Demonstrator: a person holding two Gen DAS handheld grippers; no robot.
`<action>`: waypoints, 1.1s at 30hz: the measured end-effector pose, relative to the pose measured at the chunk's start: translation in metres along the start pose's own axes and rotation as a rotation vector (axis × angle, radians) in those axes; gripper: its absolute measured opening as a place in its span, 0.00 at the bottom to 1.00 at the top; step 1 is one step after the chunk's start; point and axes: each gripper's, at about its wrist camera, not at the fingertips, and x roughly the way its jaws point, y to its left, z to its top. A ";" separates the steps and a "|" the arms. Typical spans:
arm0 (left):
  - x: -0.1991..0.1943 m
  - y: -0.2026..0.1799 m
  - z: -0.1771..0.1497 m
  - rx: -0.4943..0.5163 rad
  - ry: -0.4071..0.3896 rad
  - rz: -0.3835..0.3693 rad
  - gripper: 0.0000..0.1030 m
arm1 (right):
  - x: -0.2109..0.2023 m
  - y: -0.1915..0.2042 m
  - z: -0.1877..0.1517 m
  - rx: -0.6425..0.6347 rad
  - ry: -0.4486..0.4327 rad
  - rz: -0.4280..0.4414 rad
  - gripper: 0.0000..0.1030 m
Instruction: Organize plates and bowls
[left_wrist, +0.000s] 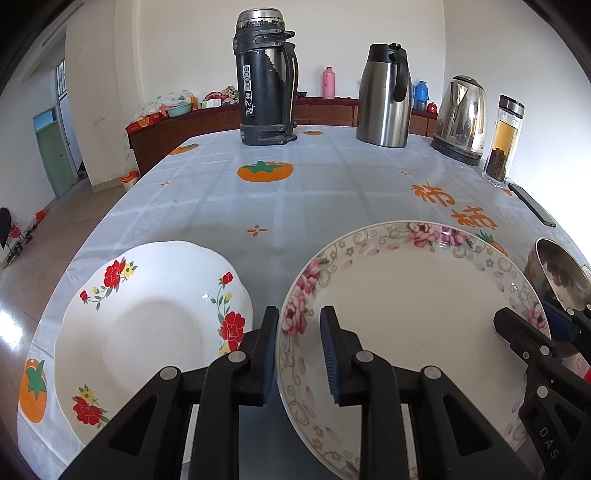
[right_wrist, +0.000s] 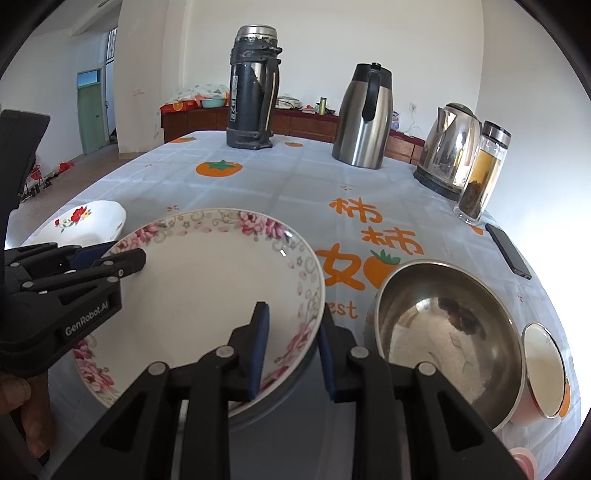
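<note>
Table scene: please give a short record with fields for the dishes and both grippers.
pink plate: centre, between both grippers
left gripper: straddles its left rim; grip unclear
right gripper: straddles its right rim; grip unclear
red plate: left of pink plate, apart
steel bowl: right of pink plate, empty

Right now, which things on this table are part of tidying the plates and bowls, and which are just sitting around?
Part of the job:
pink-flowered plate
red-flowered plate
steel bowl

Just lying about:
black flask
steel jug
kettle
tea bottle
phone
</note>
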 end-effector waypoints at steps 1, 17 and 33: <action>0.000 0.000 0.000 0.000 0.000 0.001 0.24 | 0.000 0.000 0.000 0.000 0.000 0.000 0.26; -0.001 -0.001 -0.001 0.007 0.001 -0.001 0.24 | 0.000 -0.001 0.000 -0.001 0.000 -0.002 0.28; -0.001 -0.001 -0.002 0.007 0.003 -0.010 0.27 | -0.002 0.000 -0.001 -0.008 -0.006 0.014 0.35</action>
